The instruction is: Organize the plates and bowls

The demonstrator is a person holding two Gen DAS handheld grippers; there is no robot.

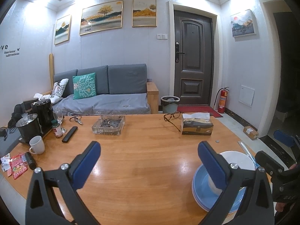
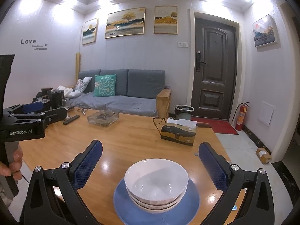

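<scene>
Nearest the right tool (image 2: 150,165), released with its fingers spread wide, white bowls (image 2: 156,181) sit nested on stacked blue plates (image 2: 131,210) at the desk (image 2: 131,131) edge — nothing between the fingers. The left tool (image 1: 149,159) is released too, over bare wood. Farther off: a tissue box (image 2: 178,132), glasses (image 2: 159,121), and a glass ashtray (image 2: 102,119) holding butts.

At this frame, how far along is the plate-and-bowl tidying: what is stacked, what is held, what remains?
Done: white ceramic bowls sit nested on the stacked blue round plates on the wooden table. In hand: nothing; the left gripper and right gripper are both open and empty. Left: no other plates or bowls show; only unrelated clutter like the glass ashtray remains.
</scene>
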